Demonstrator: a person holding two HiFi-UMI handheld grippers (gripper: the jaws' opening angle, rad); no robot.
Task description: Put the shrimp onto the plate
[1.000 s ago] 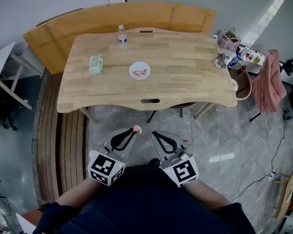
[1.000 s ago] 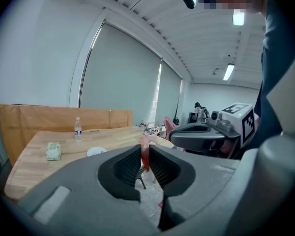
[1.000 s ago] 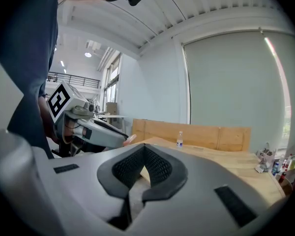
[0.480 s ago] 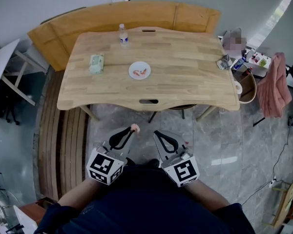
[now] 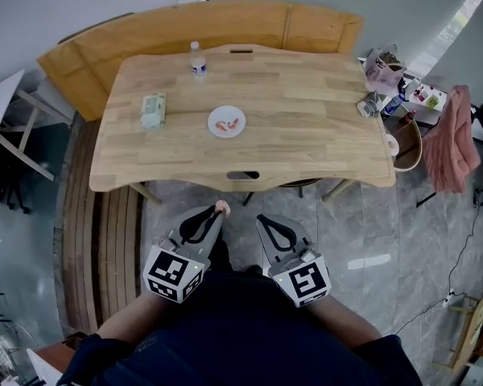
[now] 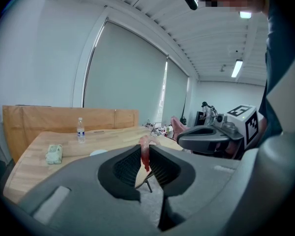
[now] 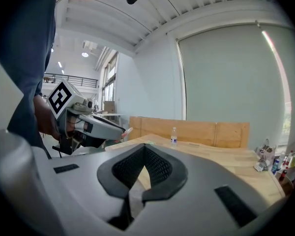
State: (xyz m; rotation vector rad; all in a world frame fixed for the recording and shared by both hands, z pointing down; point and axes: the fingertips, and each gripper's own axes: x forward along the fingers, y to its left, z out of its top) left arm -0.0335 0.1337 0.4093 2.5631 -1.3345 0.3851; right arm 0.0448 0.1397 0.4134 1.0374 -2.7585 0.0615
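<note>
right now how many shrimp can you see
3. One shrimp is pinched in the left gripper, short of the table. Two more seem to lie on the white plate; they look tiny, so others may be hidden.

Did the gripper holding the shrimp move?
Yes, a little. The left gripper, shut on the shrimp, is nearer the front edge of the table than before, though not over it yet.

Non-task items, light wooden worktop (image 5: 306,127).
Clear plastic water bottle (image 5: 196,59) upright near the far edge; pale green soft packet (image 5: 152,110) lying left, well apart.
</note>
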